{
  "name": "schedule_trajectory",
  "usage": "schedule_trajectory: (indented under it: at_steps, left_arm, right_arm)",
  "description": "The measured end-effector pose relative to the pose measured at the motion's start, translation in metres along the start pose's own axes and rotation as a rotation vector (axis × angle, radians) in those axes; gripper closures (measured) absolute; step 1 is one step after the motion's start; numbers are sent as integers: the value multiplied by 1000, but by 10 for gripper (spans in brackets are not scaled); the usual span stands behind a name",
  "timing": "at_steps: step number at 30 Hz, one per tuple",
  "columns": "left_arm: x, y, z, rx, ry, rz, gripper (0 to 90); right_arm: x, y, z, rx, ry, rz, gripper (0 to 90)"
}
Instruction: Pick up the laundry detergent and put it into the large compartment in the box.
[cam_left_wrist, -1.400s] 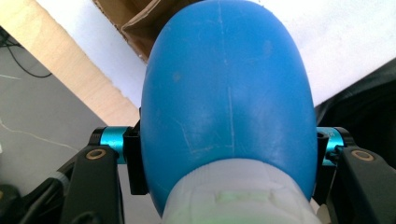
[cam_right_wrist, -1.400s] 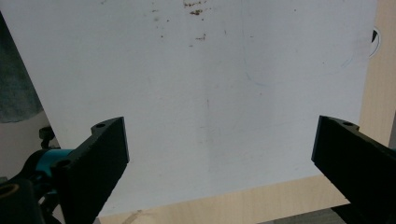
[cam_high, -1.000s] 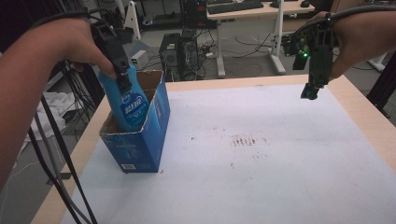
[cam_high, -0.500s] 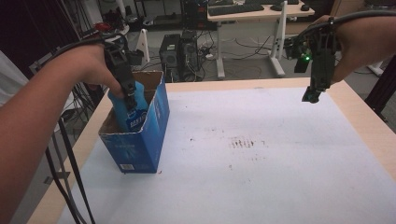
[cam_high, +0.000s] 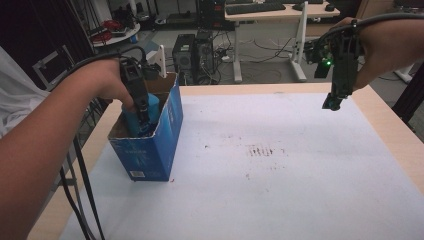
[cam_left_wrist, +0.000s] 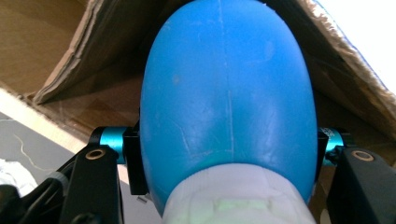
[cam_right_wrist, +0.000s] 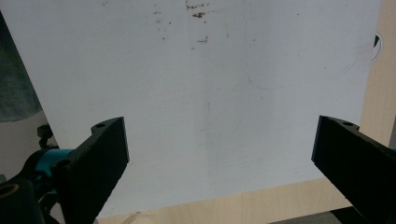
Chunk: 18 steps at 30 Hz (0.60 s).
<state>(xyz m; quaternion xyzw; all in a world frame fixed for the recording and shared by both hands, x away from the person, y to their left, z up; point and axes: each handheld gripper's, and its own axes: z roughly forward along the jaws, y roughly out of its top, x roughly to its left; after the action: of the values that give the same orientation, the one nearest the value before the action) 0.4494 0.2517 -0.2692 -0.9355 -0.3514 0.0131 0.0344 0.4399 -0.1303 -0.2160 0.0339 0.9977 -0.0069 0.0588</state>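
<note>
Left tool (cam_high: 142, 117) holds blue bottle (cam_high: 150, 107) inside box (cam_high: 150, 152).

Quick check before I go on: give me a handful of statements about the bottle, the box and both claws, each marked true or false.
1. The left claw is clamped on the blue bottle. True.
2. The blue bottle lies flat on the white table cover. False: it stands inside the blue cardboard box, partly below the rim.
3. The right claw holds a second bottle. False: its jaws stand wide apart with nothing between them, above the cover.
4. The blue cardboard box stands at the left side of the table. True.
5. The box is closed. False: its top is open, and the bottle goes in through it.
</note>
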Motion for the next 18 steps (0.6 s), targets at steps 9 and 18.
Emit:
schedule_trajectory:
  at_steps: [9,18]
  left_arm:
    - [-1,1,12,5,2,22,384]
    - [0,0,22,-6,-9,26,384]
  right_arm:
    - [-1,0,1,4,2,0,30]
    - [-1,1,2,3,3,0,30]
